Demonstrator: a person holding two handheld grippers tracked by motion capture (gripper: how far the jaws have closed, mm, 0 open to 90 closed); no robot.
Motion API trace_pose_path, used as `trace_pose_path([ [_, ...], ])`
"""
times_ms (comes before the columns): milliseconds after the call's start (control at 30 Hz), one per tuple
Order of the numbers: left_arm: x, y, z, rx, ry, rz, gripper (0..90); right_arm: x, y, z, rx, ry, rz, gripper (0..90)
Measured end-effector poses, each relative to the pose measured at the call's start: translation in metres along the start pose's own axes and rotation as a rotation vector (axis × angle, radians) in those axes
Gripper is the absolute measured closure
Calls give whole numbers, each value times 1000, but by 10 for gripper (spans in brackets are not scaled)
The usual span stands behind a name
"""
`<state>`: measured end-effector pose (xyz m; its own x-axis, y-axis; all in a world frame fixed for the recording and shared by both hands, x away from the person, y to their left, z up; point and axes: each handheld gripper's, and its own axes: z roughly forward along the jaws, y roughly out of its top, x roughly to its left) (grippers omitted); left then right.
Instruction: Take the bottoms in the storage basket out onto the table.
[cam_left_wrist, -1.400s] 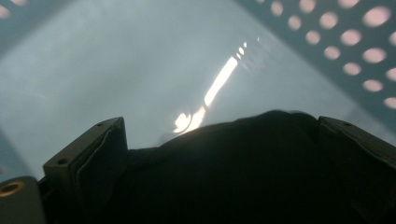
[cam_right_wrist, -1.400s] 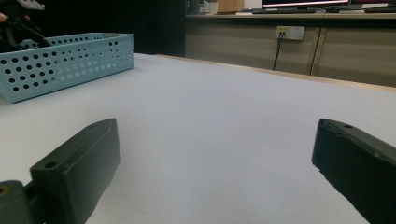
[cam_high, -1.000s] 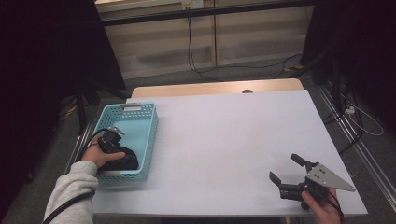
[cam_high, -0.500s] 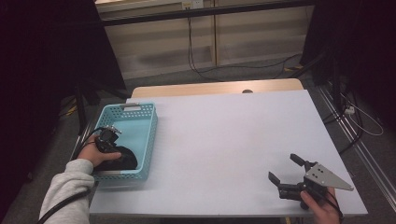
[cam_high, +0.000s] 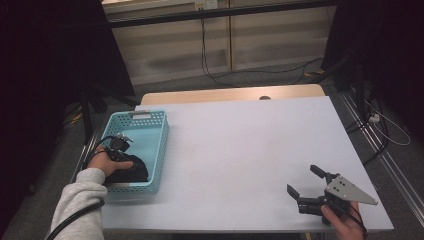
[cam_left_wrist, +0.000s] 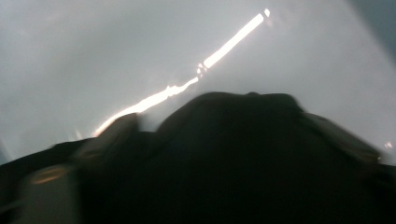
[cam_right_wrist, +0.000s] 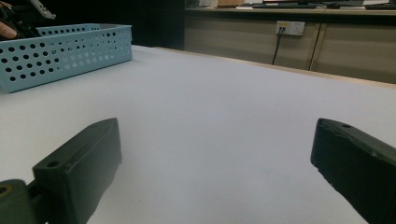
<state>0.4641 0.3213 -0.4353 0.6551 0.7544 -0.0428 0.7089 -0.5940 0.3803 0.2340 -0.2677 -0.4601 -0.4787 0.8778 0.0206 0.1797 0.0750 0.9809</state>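
A black soft bundle (cam_high: 136, 171) lies in the near end of a light blue perforated basket (cam_high: 150, 119) at the table's left. My left gripper (cam_high: 130, 161) reaches down into the basket onto this bundle. In the left gripper view the bundle (cam_left_wrist: 224, 168) bulges up between the two blurred jaws of the left gripper (cam_left_wrist: 229, 133), which have just been closing and press on it from both sides. My right gripper (cam_high: 301, 179) rests at the table's near right corner, open, with nothing between its fingers.
The white table top (cam_high: 240, 145) stretches wide between the basket and the right hand. From the right gripper (cam_right_wrist: 215, 140) view the basket (cam_right_wrist: 70, 51) stands far off at the upper left. Cables and a wooden cabinet lie beyond the table's far edge.
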Motion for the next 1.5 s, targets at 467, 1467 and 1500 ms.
trace_pose_path([
  [467,-2,3,-3,-92,-29,-92,785,-5,0,-3,-22,-38,10,13],
  [1467,-7,37,-41,-310,56,-139,101,-6,-2,3,-13,-22,13,13],
  [1500,-7,34,-42,-304,50,-150,100,-6,-2,3,-14,-21,13,13],
])
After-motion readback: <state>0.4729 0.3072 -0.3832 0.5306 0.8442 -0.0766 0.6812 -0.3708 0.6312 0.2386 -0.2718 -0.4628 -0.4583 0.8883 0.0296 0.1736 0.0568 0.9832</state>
